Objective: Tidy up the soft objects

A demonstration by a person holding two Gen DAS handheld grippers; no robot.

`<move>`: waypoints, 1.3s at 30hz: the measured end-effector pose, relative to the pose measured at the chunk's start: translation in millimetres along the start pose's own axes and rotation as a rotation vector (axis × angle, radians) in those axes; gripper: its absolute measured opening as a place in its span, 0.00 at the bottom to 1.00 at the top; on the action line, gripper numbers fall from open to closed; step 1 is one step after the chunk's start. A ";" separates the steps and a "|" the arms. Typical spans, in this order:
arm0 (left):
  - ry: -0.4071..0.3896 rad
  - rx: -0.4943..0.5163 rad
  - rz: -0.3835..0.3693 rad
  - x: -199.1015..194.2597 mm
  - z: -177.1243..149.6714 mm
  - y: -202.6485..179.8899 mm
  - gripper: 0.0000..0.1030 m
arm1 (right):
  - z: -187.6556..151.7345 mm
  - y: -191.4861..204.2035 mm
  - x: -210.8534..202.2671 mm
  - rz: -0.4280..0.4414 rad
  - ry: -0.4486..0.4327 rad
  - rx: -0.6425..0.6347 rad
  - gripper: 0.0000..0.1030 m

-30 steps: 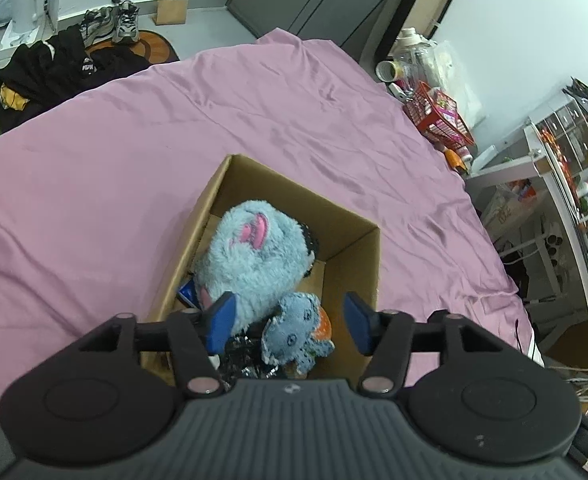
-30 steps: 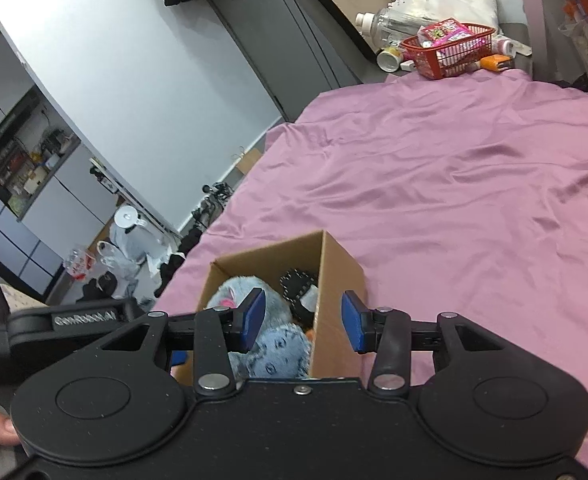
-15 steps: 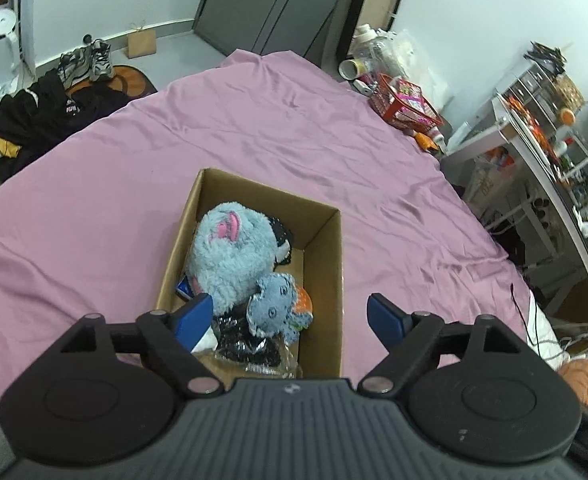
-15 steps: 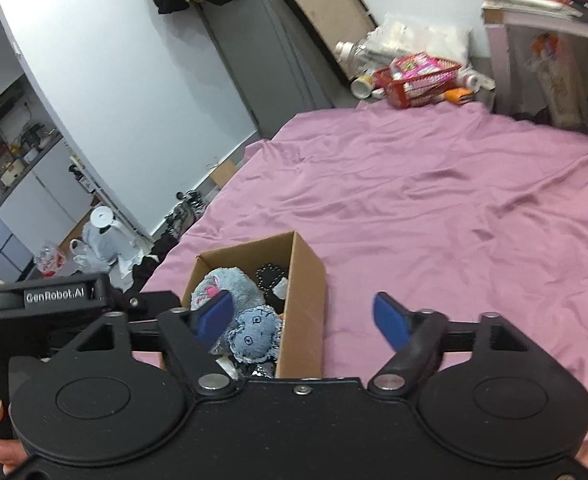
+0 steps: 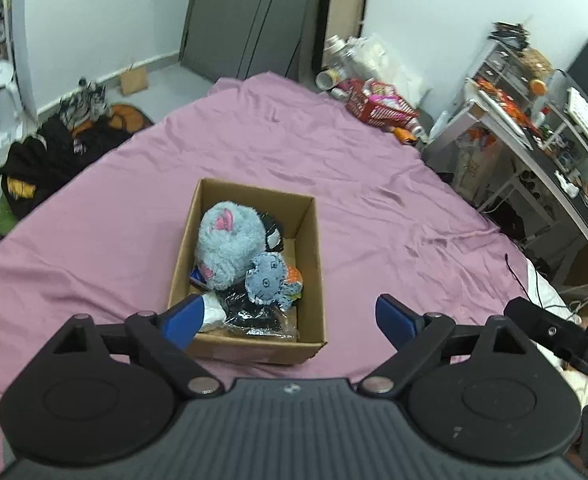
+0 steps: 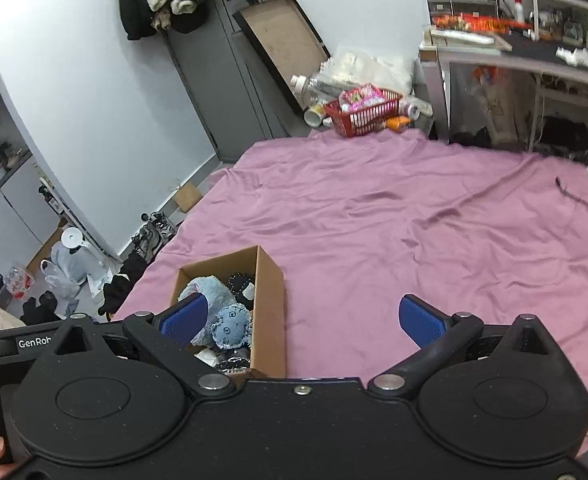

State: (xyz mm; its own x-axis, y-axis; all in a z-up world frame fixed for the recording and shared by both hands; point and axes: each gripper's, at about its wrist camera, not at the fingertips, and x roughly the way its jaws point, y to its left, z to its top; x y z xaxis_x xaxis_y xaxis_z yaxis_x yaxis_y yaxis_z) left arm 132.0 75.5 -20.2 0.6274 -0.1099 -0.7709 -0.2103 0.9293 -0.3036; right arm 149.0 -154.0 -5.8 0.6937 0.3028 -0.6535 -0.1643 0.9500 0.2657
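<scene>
An open cardboard box [image 5: 312, 264] [image 6: 272, 300] sits on the purple bed sheet [image 5: 94, 248] [image 6: 414, 220]. Inside lie a large fluffy grey-blue plush [image 5: 228, 242] [image 6: 210, 290], a small blue octopus plush [image 5: 270, 278] [image 6: 230, 330], black items [image 5: 256, 314] and something orange [image 5: 294, 276]. My left gripper [image 5: 294, 318] hangs open above and in front of the box, holding nothing. My right gripper [image 6: 300, 320] is also open and empty, to the right of the box, which shows past its left finger.
A red basket [image 5: 378, 106] [image 6: 364, 114] and bottles stand at the bed's far edge. A cluttered desk and shelves [image 5: 534, 120] line the right side. Dark clothes [image 5: 50, 152] and shoes [image 5: 84, 98] lie on the floor to the left. A black cable [image 6: 574, 194] rests on the sheet.
Both grippers opened wide and pulled back and up from the box. The small octopus plush, near the left fingers a second ago, now lies in the box.
</scene>
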 end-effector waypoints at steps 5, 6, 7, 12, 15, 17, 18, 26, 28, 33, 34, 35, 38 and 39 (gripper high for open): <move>-0.023 0.017 -0.008 -21.9 -6.6 -6.8 0.97 | -3.5 18.6 -24.8 -0.038 -0.059 -0.067 1.00; -0.029 0.019 -0.006 -26.0 -7.8 -7.1 0.97 | -4.7 20.9 -28.5 -0.040 -0.066 -0.073 1.00; -0.035 0.022 -0.005 -29.9 -9.2 -7.2 0.97 | -5.9 22.4 -31.8 -0.038 -0.070 -0.078 1.00; -0.061 0.037 0.010 -46.7 -19.1 -6.3 0.97 | -12.1 18.9 -49.1 -0.030 -0.085 -0.053 1.00; -0.063 0.044 0.018 -52.3 -24.3 -5.8 0.97 | -14.9 16.0 -60.3 -0.029 -0.097 -0.031 1.00; -0.067 0.057 0.023 -56.9 -28.3 -7.0 0.97 | -18.2 15.4 -68.8 -0.032 -0.108 -0.020 1.00; -0.071 0.063 0.025 -59.2 -30.1 -7.5 0.97 | -18.9 14.2 -71.8 -0.032 -0.113 -0.016 1.00; -0.092 0.116 0.030 -77.2 -44.5 -14.8 0.97 | -30.2 11.5 -83.5 -0.035 -0.119 -0.024 1.00; -0.094 0.136 0.027 -79.2 -47.6 -16.8 0.97 | -33.3 10.3 -85.7 -0.031 -0.122 -0.034 1.00; -0.096 0.167 0.051 -81.3 -56.1 -17.6 0.97 | -40.8 4.1 -84.3 -0.025 -0.110 -0.025 1.00; -0.098 0.174 0.055 -82.1 -58.0 -17.6 0.97 | -42.7 3.5 -84.3 -0.021 -0.108 -0.022 1.00; -0.099 0.177 0.057 -83.1 -59.7 -17.2 0.97 | -44.1 3.3 -85.1 -0.019 -0.107 -0.023 1.00; -0.097 0.175 0.063 -84.2 -63.9 -17.8 0.97 | -46.7 2.9 -87.6 -0.026 -0.113 -0.032 1.00; -0.100 0.175 0.061 -84.1 -63.9 -17.6 0.97 | -47.2 2.8 -88.4 -0.027 -0.115 -0.035 1.00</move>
State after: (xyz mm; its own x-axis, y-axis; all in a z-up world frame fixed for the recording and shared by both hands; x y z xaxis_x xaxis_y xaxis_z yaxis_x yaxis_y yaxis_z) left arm 35.0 45.9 14.2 0.6904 -0.0236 -0.7231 -0.1228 0.9811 -0.1493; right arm 54.1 -174.6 19.3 0.7737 0.2682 -0.5739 -0.1673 0.9603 0.2232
